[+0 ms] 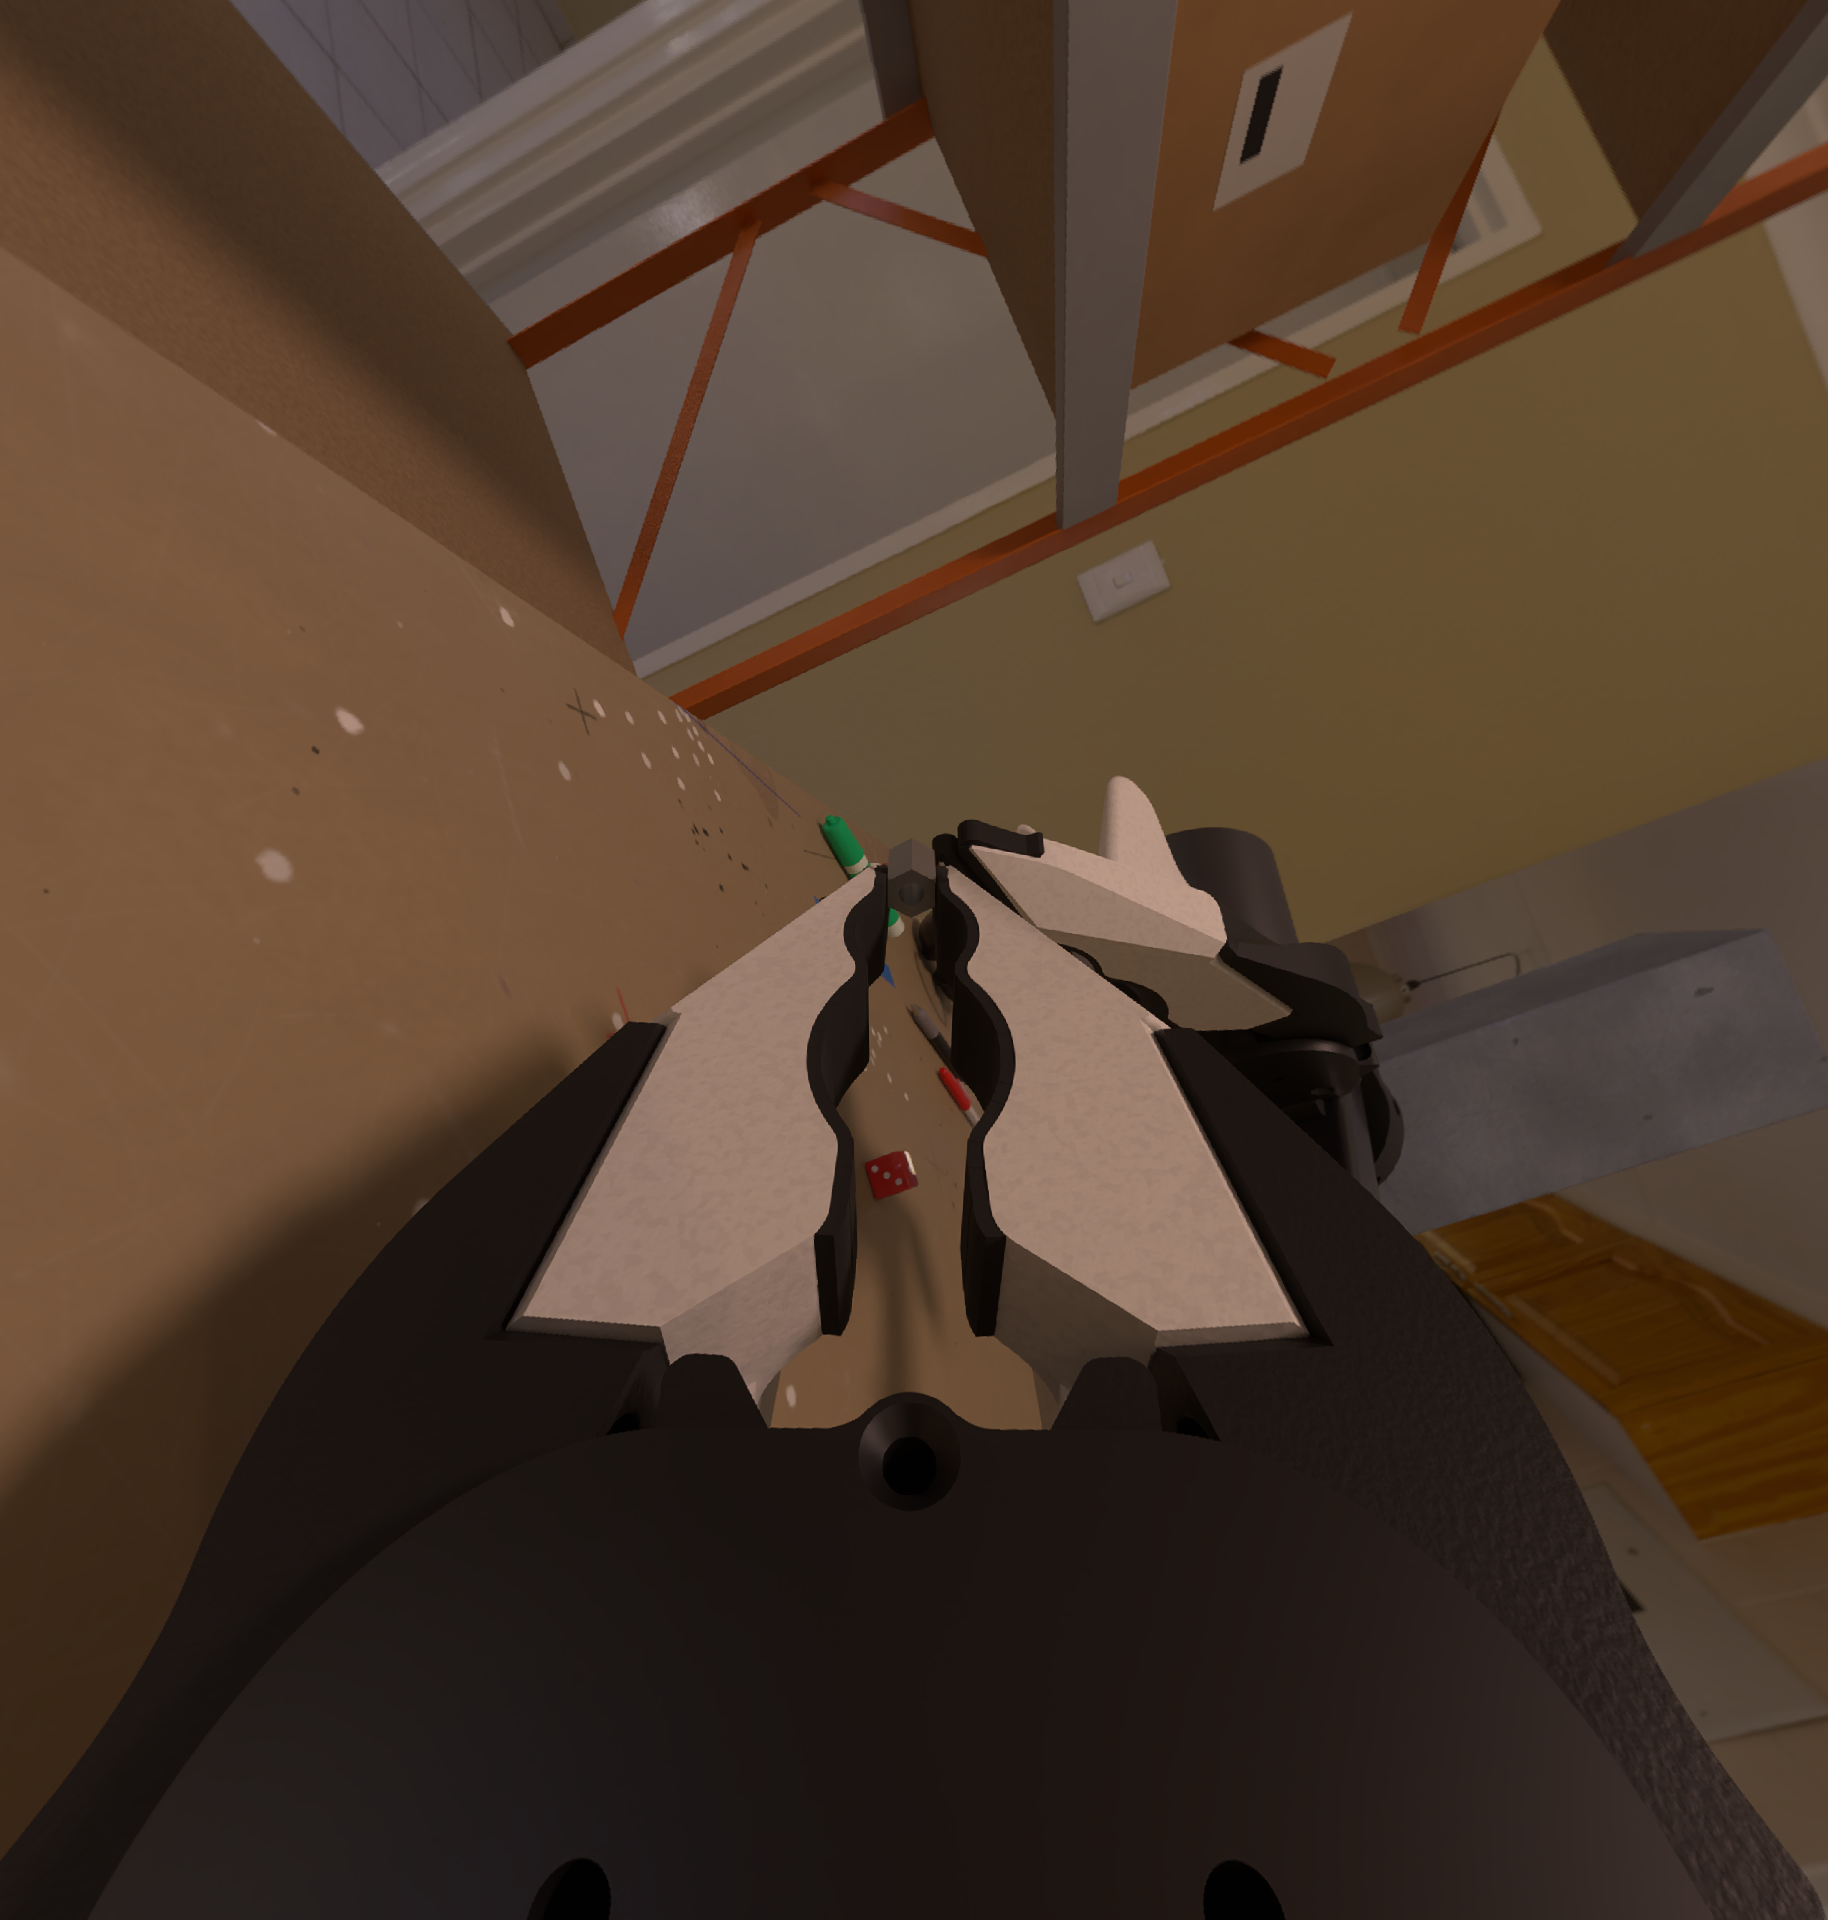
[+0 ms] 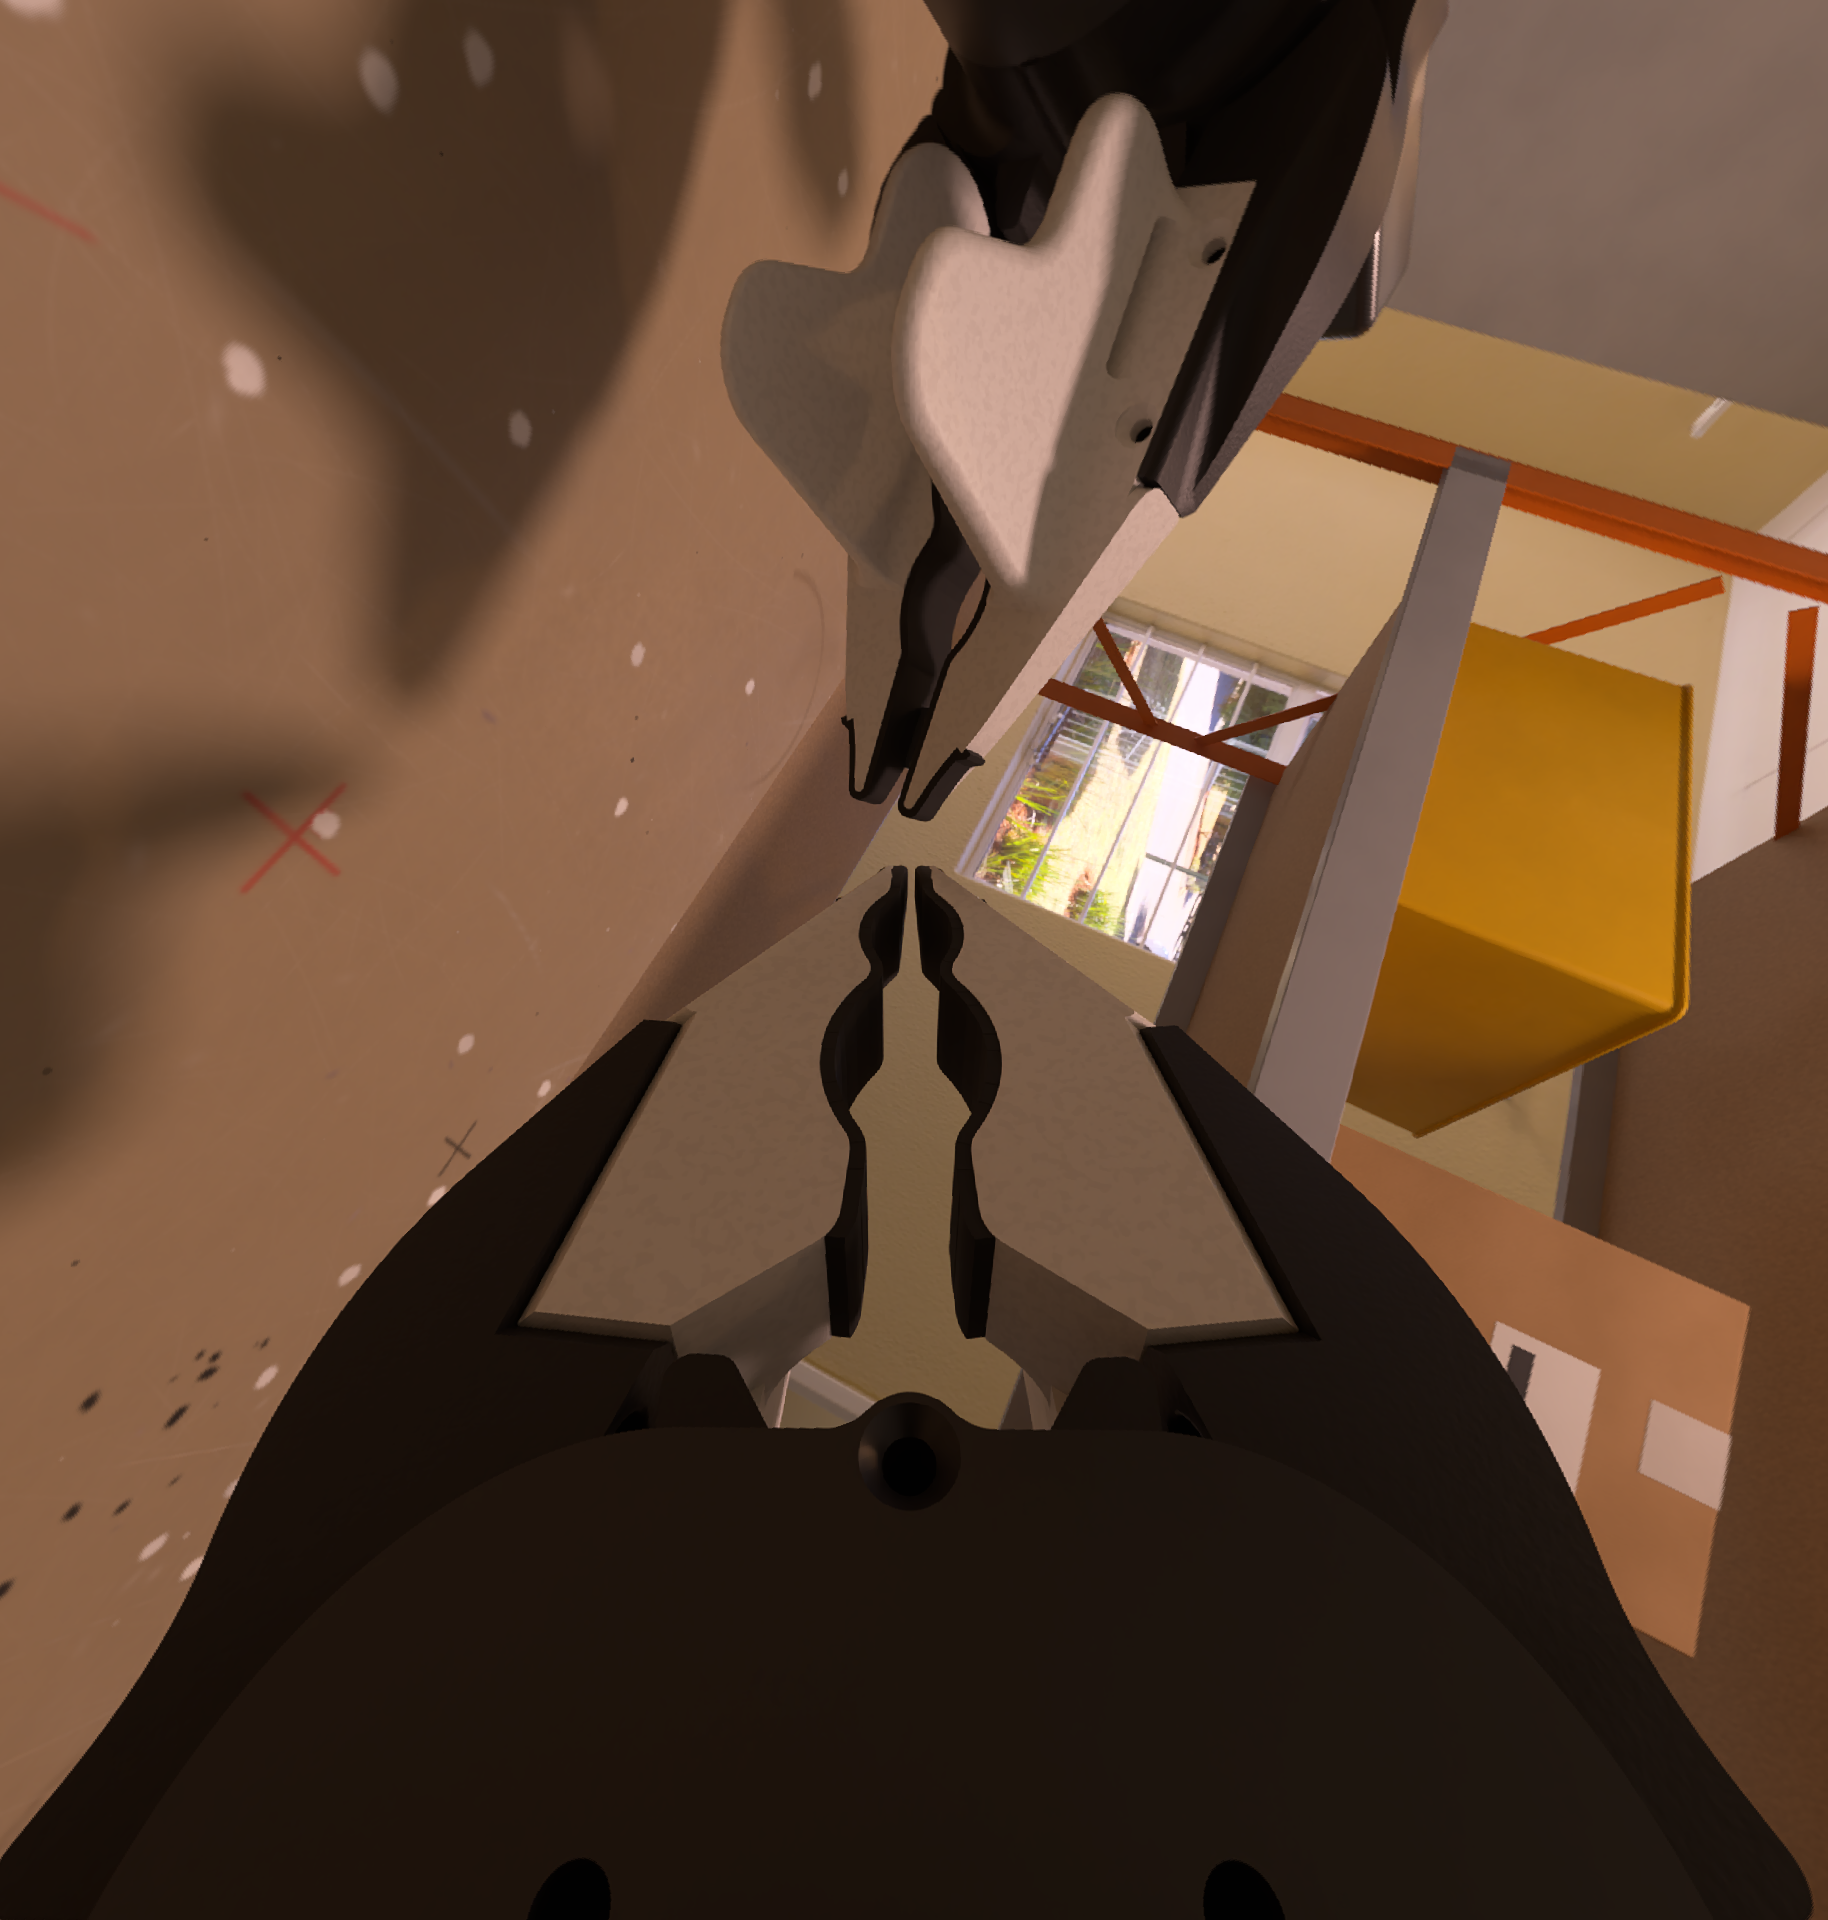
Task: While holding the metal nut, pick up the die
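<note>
1. Brown, paint-flecked tabletop point(image 1: 266, 935) fills the left of the left wrist view, marked with small crosses and white and black specks.
2. Left gripper point(image 1: 908, 883) clamps the grey metal nut point(image 1: 910, 871) between its fingertips, lifted clear of the tabletop.
3. Right gripper point(image 2: 910, 878) has its fingertips drawn narrow, almost touching, with nothing seen between them; it points toward the left gripper's tips, just beside them.
4. Green-capped marker point(image 1: 843, 844) lies on the tabletop just behind the nut; a red-capped marker point(image 1: 954, 1087) lies nearer.
5. Red die point(image 1: 890, 1175) with white pips rests on the tabletop, seen through the gap between the left gripper's fingers, untouched.
</note>
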Controlling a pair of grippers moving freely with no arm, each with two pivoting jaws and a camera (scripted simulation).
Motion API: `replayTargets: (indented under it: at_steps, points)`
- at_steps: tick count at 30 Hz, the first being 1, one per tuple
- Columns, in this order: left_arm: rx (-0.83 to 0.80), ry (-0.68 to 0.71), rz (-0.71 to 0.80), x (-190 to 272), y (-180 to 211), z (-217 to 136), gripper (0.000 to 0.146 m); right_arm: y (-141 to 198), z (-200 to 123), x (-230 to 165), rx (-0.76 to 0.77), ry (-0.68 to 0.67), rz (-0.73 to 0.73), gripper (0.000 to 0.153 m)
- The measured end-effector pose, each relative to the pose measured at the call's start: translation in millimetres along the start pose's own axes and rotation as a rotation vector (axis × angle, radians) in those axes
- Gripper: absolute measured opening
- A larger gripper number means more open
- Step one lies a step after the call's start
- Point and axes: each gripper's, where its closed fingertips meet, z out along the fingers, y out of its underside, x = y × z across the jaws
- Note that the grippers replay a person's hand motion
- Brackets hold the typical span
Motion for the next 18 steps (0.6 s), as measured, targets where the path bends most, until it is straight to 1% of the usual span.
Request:
replayTargets:
  at_steps: [2, 8, 11, 18]
  points:
    - [0.013, -0.002, -0.028, -2.5, -0.9, -0.8, 0.008, 0.4, 2.3, -1.0, 0.001, -0.005, 0.030, 0.001]
    - [0.025, -0.042, -0.083, -14.1, 0.3, -2.1, 0.008, -0.9, 10.2, -10.3, -0.026, -0.091, 0.136, 0.001]
    - [0.025, -0.057, -0.103, -19.3, 2.0, -2.0, 0.008, -1.4, 12.7, -15.7, -0.064, -0.159, 0.227, 0.001]
    - [0.014, -0.074, -0.126, -26.5, 6.3, -0.6, 0.008, -1.5, 15.1, -24.5, -0.070, -0.329, 0.354, 0.001]
